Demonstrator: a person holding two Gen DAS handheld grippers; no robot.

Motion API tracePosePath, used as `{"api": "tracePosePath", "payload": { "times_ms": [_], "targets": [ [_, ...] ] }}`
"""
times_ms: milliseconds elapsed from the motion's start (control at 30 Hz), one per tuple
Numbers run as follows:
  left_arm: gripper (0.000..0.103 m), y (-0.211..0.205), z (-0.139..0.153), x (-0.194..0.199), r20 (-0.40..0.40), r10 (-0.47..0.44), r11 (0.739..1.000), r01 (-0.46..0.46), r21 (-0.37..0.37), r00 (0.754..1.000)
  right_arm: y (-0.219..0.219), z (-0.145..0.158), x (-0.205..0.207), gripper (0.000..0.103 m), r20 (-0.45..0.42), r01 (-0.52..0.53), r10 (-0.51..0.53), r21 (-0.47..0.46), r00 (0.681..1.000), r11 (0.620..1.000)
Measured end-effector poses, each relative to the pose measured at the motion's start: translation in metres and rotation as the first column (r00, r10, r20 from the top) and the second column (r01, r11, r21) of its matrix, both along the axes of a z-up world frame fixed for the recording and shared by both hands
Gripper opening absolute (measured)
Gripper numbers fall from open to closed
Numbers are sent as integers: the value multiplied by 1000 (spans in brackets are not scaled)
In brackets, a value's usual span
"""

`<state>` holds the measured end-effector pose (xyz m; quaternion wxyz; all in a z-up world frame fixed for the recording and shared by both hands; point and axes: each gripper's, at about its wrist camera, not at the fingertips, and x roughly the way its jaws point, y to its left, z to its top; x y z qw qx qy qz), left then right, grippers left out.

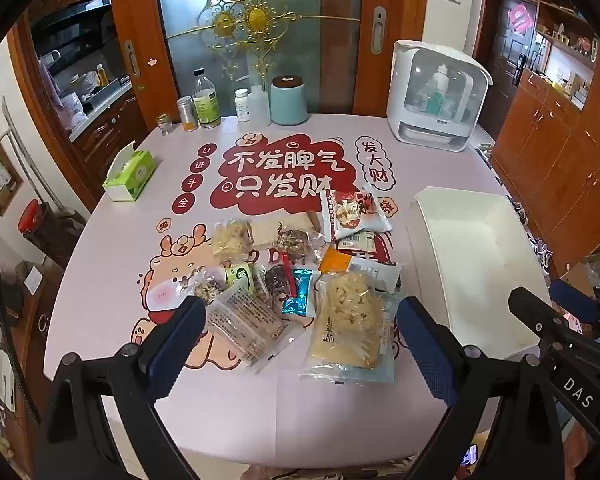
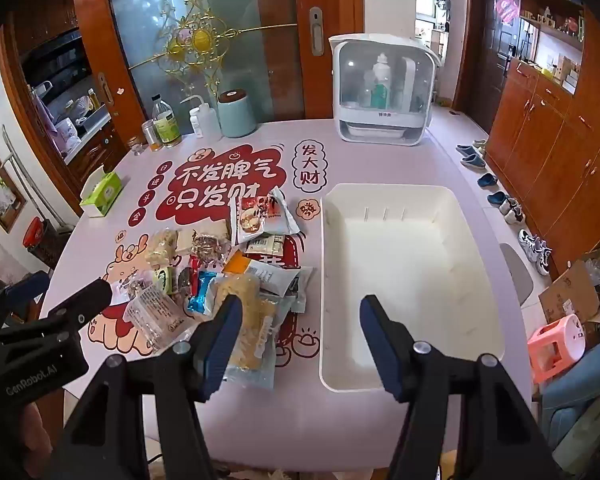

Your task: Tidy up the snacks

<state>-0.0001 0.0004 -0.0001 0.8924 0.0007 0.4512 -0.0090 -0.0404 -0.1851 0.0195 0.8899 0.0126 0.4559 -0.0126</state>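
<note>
Right now the snack packets (image 1: 300,276) lie heaped on the pink table (image 1: 112,280), just left of the white bin (image 2: 408,276), which sits bare inside. Both tools hover above the near edge with nothing between their fingers: the left gripper (image 1: 300,340) spread wide over the packets, the right gripper (image 2: 300,340) parted over the bin's near left corner.
</note>
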Motion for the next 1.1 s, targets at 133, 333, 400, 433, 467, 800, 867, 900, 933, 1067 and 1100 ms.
{"api": "tracePosePath", "payload": {
  "times_ms": [133,333,400,433,467,800,867,900,933,1067,1100],
  "targets": [
    [96,1,0,0,-1,-10,1000,10,-10,1000,-1,0,0,62,-3,0,0,-3,1000,1000],
    [96,1,3,1,2,-4,1000,4,1,1000,-2,-1,0,62,-3,0,0,-3,1000,1000],
    [96,1,4,1,2,-3,1000,3,1,1000,-3,-1,1,62,-3,-1,1,-3,1000,1000],
    [96,1,5,2,1,-3,1000,3,1,1000,-4,-1,1,62,-4,0,0,-3,1000,1000],
    [96,1,3,0,3,-5,1000,5,-1,1000,-5,-1,1,62,-4,-1,1,-2,1000,1000],
    [96,1,4,0,7,-2,1000,2,1,1000,2,-2,1,62,-2,-8,8,-3,1000,1000],
    [96,-1,3,0,6,-1,1000,1,2,1000,4,-2,1,62,0,-9,9,-4,1000,1000],
    [96,-1,3,0,7,-1,1000,1,0,1000,6,-3,-1,62,2,-10,10,-4,1000,1000],
    [96,-1,3,0,7,-2,1000,2,1,1000,7,-3,-2,62,3,-11,11,-4,1000,1000],
    [96,0,2,-1,8,-1,1000,1,-1,1000,6,-5,0,62,-1,-23,23,0,1000,1000],
    [96,0,1,-1,9,0,1000,0,-2,1000,6,-5,0,62,-1,-22,22,-1,1000,1000]
  ]
}}
